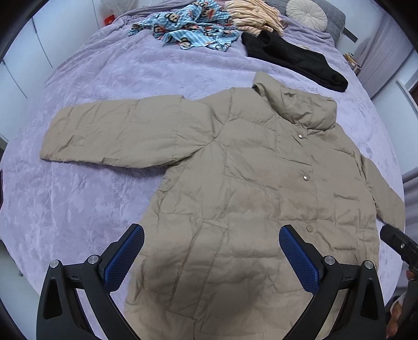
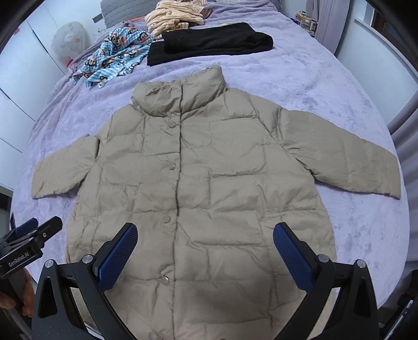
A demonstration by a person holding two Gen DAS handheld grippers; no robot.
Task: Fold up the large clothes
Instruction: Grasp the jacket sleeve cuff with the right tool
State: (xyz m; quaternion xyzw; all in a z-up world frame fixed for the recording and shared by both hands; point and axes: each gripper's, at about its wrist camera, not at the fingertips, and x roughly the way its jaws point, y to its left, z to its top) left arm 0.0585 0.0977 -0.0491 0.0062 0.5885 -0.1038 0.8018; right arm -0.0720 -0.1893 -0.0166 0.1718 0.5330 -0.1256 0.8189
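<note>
A beige quilted puffer jacket (image 1: 235, 183) (image 2: 193, 177) lies flat, front up and snapped closed, on a purple bedspread (image 1: 104, 78) (image 2: 313, 78), both sleeves spread out sideways and collar pointing away. My left gripper (image 1: 211, 243) hovers open over the jacket's lower left front, blue pads wide apart with nothing between them. My right gripper (image 2: 205, 243) hovers open over the lower middle near the snap placket, also holding nothing. The right gripper's tip shows at the right edge of the left wrist view; the left gripper (image 2: 28, 235) shows at the far left of the right wrist view.
At the far end of the bed lie a folded black garment (image 1: 295, 60) (image 2: 209, 41), a blue cartoon-print cloth (image 1: 188, 28) (image 2: 115, 55) and a striped cream garment (image 1: 253, 15) (image 2: 172, 15). A round pillow (image 1: 307, 13) sits at the head. White walls flank the bed.
</note>
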